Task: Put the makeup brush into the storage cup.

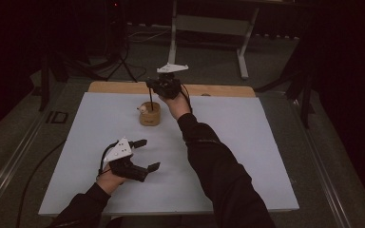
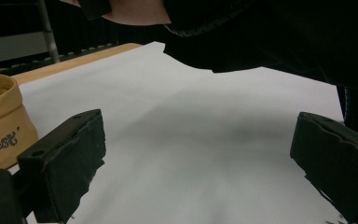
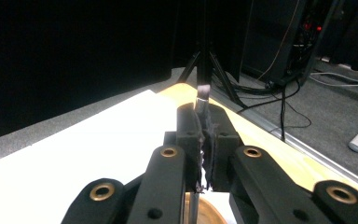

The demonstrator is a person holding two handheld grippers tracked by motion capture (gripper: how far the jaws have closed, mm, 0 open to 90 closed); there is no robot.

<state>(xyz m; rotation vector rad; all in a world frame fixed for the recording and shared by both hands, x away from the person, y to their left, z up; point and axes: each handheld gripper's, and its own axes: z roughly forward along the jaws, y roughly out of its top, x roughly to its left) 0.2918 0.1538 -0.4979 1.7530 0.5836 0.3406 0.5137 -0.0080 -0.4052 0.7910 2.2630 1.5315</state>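
Item 1, left gripper [image 1: 141, 154]: mine, nearest me, held low over the white sheet [image 1: 247, 156] near its front left. Jaws stand wide apart with nothing between them; the left gripper view has bare sheet in the gap. Idle.

Item 2, cup [image 1: 150, 114]: small tan holder, upright on the sheet beyond the left gripper, near the far edge. Lettering on its side in the left gripper view [image 2: 0, 123]. A small pale thing sits at its rim; I cannot tell what it is.

Item 3, stick [image 1: 150, 96]: thin, dark, upright, its lower end down in the cup's mouth. Whether it touches the bottom I cannot tell.

Item 4, right gripper [image 1: 158, 86]: mine, farthest out, above the cup. Jaws pressed together on the stick's upper part; in the right gripper view [image 3: 204, 140] its top pokes out between the pads, and the cup's rim lies just below.

Step in hand, as I judge it: setting the stick into the cup.

Next move calls for: lowering straight down, keeping the stick upright so it does not tip the light cup, then spreading the right jaws and lifting clear. The left gripper could steady the cup if it shifts.
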